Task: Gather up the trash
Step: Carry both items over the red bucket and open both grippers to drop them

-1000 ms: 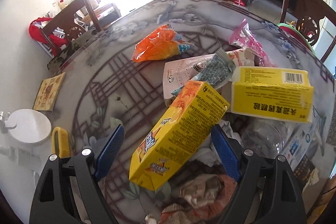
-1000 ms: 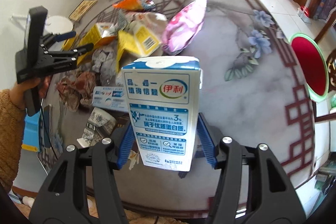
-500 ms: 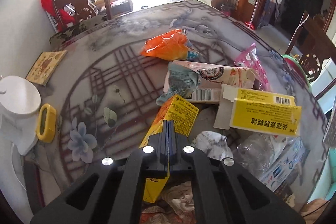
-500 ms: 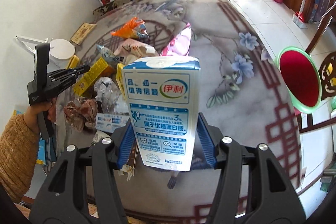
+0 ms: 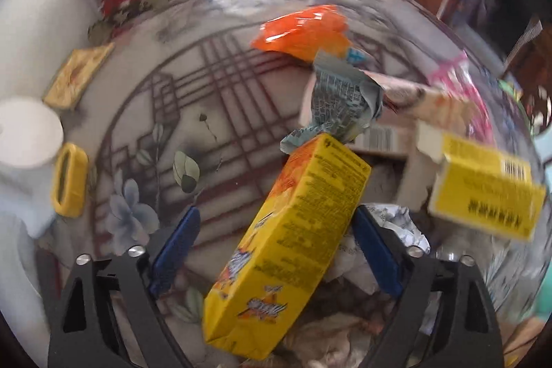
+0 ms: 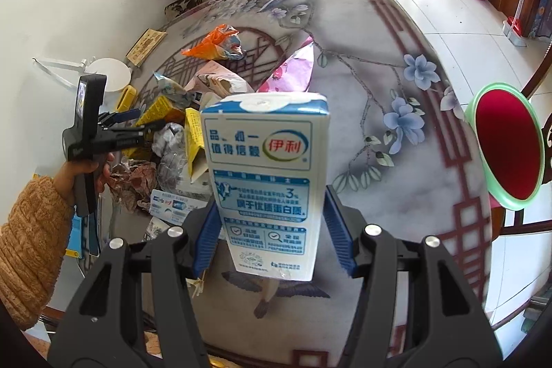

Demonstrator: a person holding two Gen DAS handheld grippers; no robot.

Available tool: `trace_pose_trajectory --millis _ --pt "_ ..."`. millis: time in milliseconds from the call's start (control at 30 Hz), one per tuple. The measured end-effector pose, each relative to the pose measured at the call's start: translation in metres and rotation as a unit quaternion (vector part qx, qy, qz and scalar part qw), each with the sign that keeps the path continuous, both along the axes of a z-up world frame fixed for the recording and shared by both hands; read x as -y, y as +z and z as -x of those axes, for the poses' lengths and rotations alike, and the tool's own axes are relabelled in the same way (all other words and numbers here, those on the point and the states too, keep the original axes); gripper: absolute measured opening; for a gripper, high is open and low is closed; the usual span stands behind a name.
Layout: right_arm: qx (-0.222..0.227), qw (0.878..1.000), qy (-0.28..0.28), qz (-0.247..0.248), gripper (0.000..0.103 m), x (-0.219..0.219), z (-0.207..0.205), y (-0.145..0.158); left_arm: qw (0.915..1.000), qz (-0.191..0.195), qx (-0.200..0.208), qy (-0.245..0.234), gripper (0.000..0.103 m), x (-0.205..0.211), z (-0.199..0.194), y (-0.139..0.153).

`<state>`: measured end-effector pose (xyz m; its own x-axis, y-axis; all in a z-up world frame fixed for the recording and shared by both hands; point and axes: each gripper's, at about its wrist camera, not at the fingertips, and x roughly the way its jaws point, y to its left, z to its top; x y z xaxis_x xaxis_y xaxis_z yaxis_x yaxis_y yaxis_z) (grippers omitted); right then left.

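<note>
My right gripper (image 6: 272, 244) pinches the upright milk carton (image 6: 265, 181) above the table (image 6: 396, 140). My left gripper (image 5: 276, 247), jaws just opening and now spread, straddles the yellow box (image 5: 289, 247) on the trash pile, orange bag (image 5: 303, 30) at twelve o'clock.

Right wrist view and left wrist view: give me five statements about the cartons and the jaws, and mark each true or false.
1. The right gripper holds a blue and white milk carton upright. True.
2. The left gripper has its jaws fully shut. False: they stand apart, having just been opening, with the yellow carton between them.
3. The orange snack bag lies farther along the table than the yellow carton. True.
4. The milk carton is red. False: it is blue and white.
5. The red basin sits in the middle of the trash pile. False: it is off the table's edge.
</note>
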<state>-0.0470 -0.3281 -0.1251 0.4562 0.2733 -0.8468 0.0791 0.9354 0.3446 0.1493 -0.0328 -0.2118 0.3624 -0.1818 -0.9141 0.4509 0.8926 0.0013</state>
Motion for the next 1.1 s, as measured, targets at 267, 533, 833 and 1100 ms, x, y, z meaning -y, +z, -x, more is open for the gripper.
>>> trace_pose_trajectory --millis 267,533,833,1100 --pt "0.008 1.0 -0.02 0.002 0.055 0.026 0.002 0.004 0.998 0.044 0.017 0.043 0.038 0.0 0.015 0.015" --pt "0.043 0.992 -0.111 0.03 0.055 0.129 0.009 0.013 0.9828 0.133 0.067 0.11 0.037 0.002 0.079 0.087" --pt "0.015 0.973 -0.215 0.078 0.055 0.273 -0.001 -0.031 0.9663 0.236 0.101 0.026 0.037 0.122 0.13 0.159" --pt "0.005 0.964 -0.245 0.101 0.078 0.324 -0.003 -0.054 0.9539 0.284 0.044 -0.085 0.037 0.27 0.136 0.147"
